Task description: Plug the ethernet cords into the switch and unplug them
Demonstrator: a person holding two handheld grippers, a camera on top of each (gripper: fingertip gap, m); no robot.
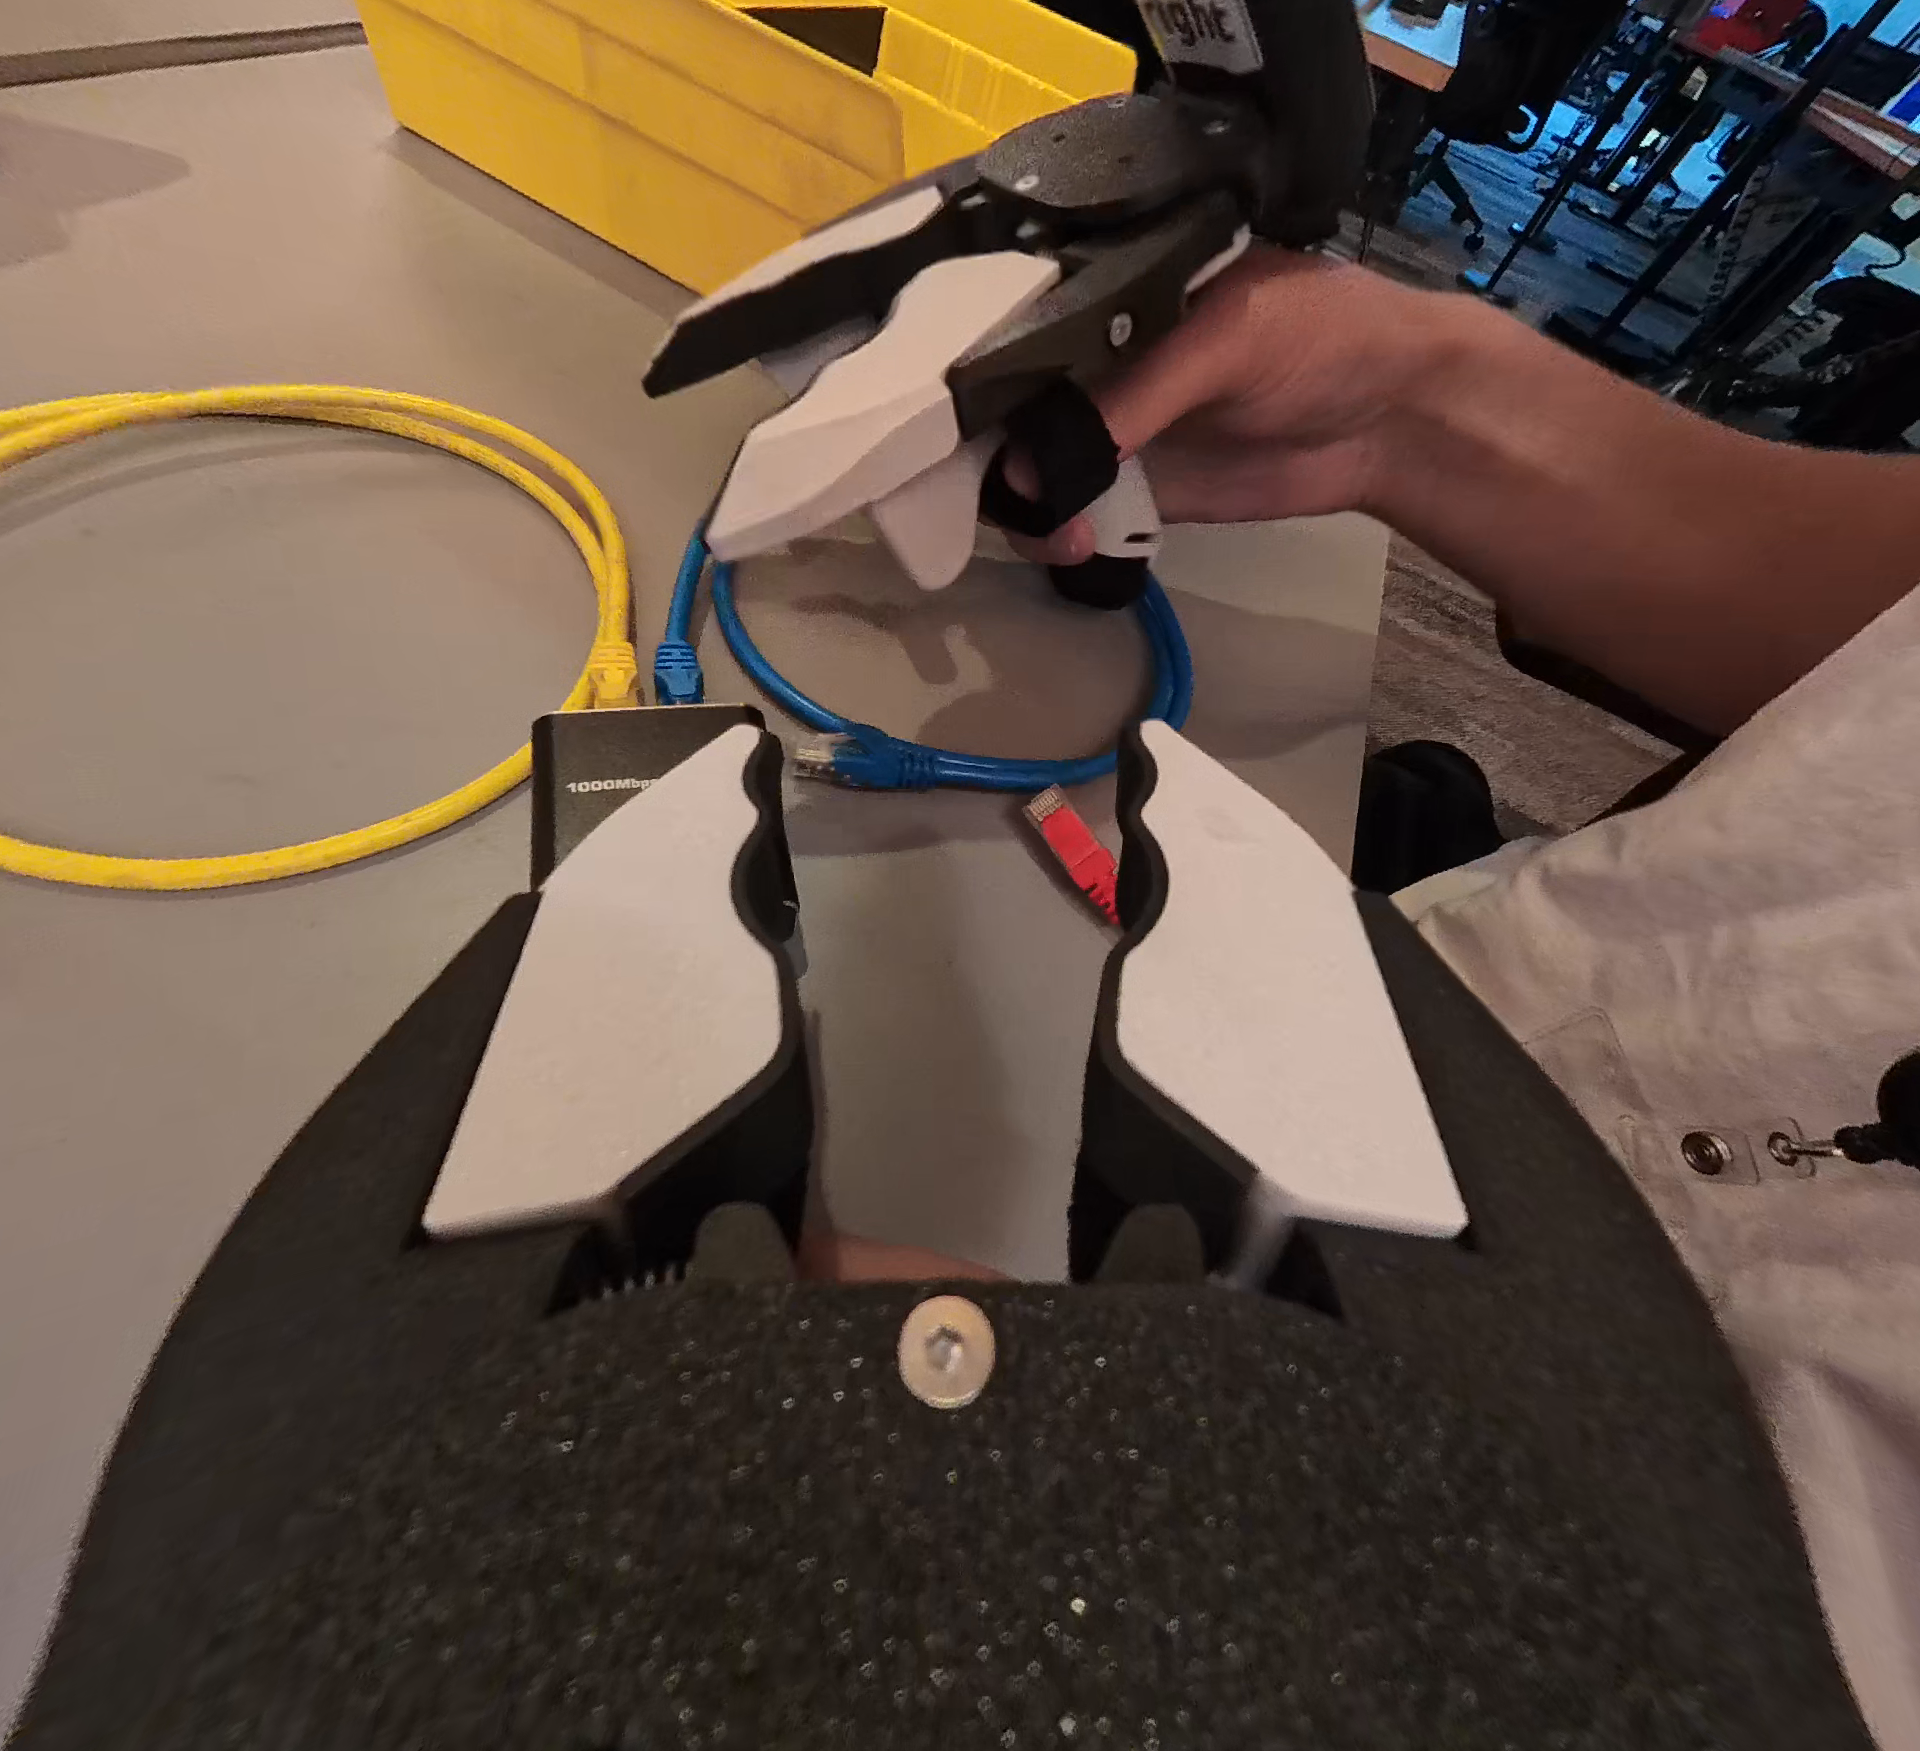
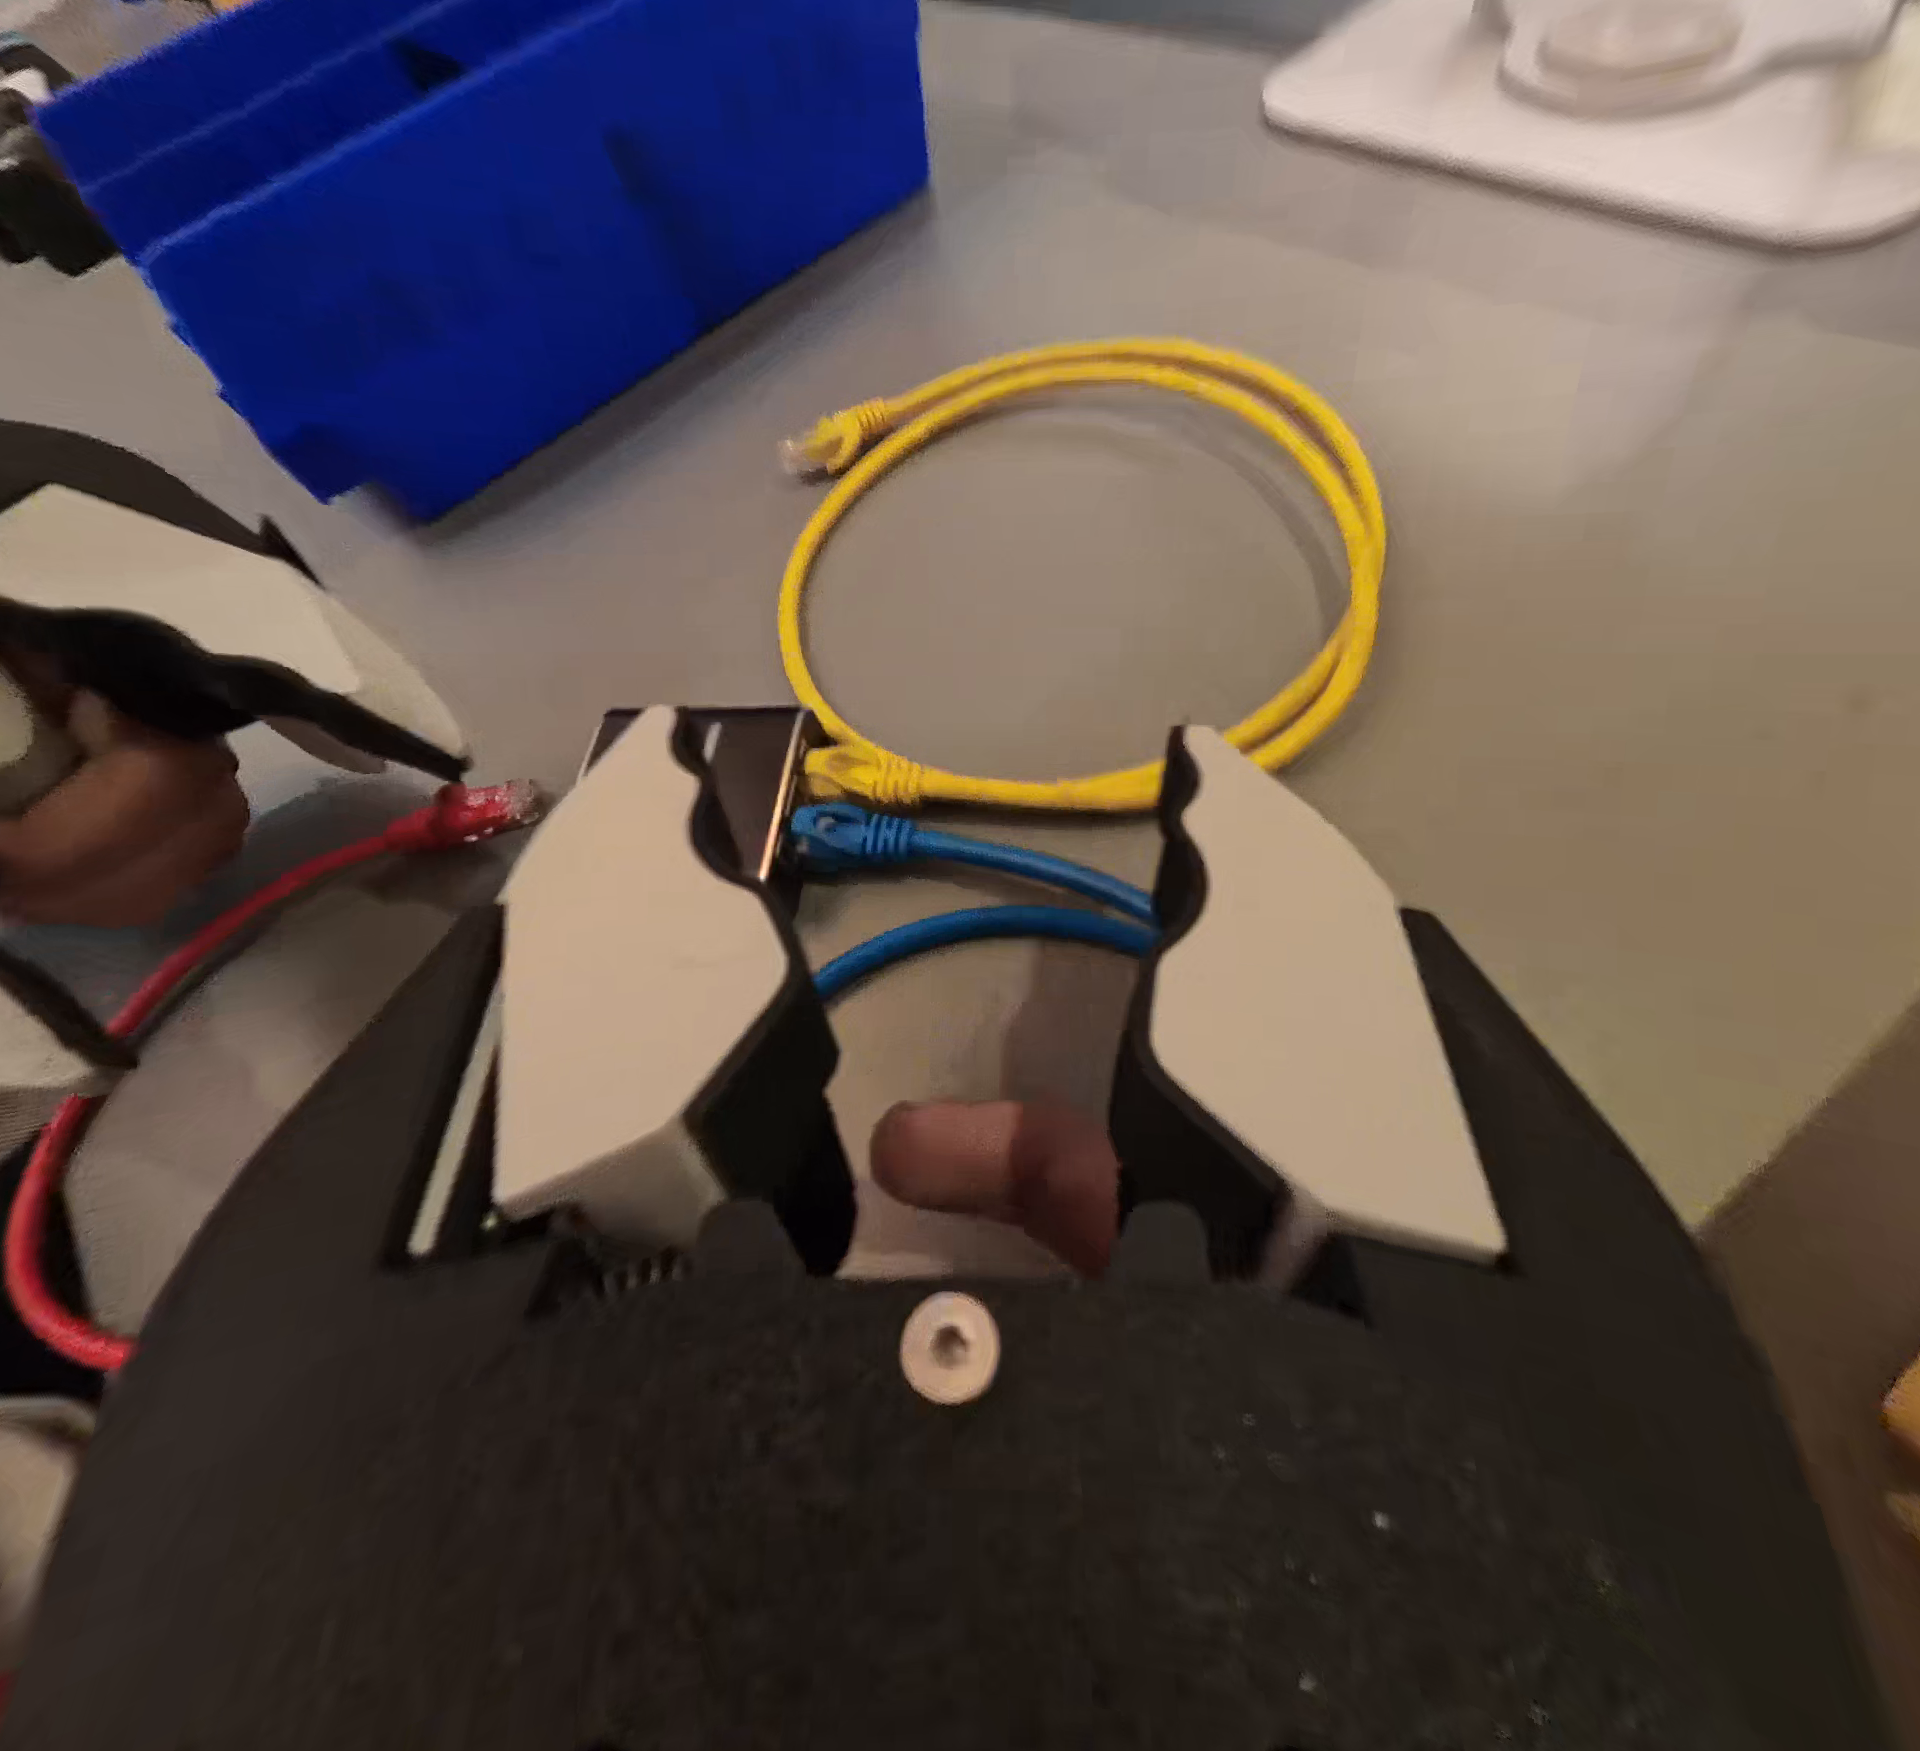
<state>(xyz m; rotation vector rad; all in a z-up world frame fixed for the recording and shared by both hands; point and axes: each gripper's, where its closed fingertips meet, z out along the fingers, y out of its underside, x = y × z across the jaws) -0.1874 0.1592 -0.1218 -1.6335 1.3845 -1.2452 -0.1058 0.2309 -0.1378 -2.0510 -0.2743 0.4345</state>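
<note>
Spread wide and empty, left tongs and right tongs. Half hidden behind each left finger, black switch, yellow cord and blue cord plugged in. Loose beside, red plug; its cord cut off.

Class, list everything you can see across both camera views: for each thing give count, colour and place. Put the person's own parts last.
Network switch: one, black box, table centre.
Yellow ethernet cord: one, coiled, one end at the switch, other end loose.
Blue ethernet cord: one, looped, one end at the switch, other end loose on the table.
Red ethernet cord: one, plug loose near the switch.
Yellow plastic bin: one, behind the cords.
Blue plastic bin: one, far side.
White stand: one, far corner.
Grey table: one.
Left gripper: open.
Right gripper: open.
</note>
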